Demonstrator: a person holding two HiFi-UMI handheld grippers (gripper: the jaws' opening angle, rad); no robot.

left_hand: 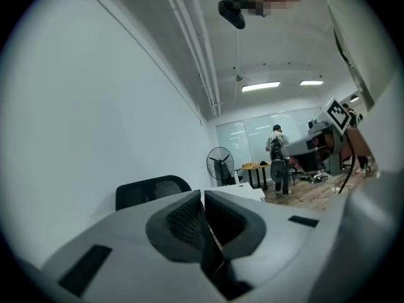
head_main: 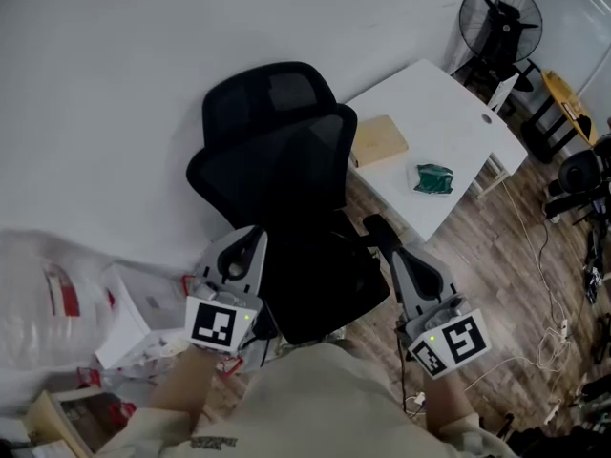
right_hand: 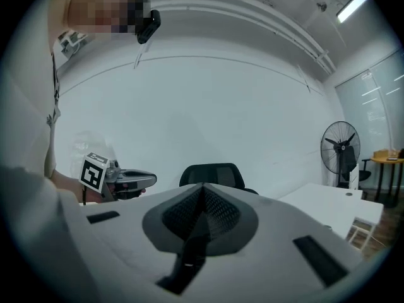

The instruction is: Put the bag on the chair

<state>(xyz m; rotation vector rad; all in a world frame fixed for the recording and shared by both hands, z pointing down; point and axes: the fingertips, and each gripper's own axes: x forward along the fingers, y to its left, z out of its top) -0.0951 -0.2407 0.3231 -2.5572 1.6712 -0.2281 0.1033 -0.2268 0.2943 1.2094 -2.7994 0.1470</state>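
We list: clear plastic bag (head_main: 38, 289), red-printed, slumped far left by the wall, beside boxes (head_main: 134, 318). Left hand-held gripper (head_main: 246, 243), jaws shut, empty. Black mesh chair (head_main: 286, 198). Right hand-held gripper (head_main: 396, 256), jaws shut, empty. White counter (head_main: 458, 113) bearing tan board (head_main: 379, 141) and green crumpled item (head_main: 434, 179). Fan (head_main: 500, 22). Wood floor (head_main: 506, 256).

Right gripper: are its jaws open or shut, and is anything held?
Shut and empty. In the right gripper view the right gripper has its jaws pressed together at the tips, with nothing between them.
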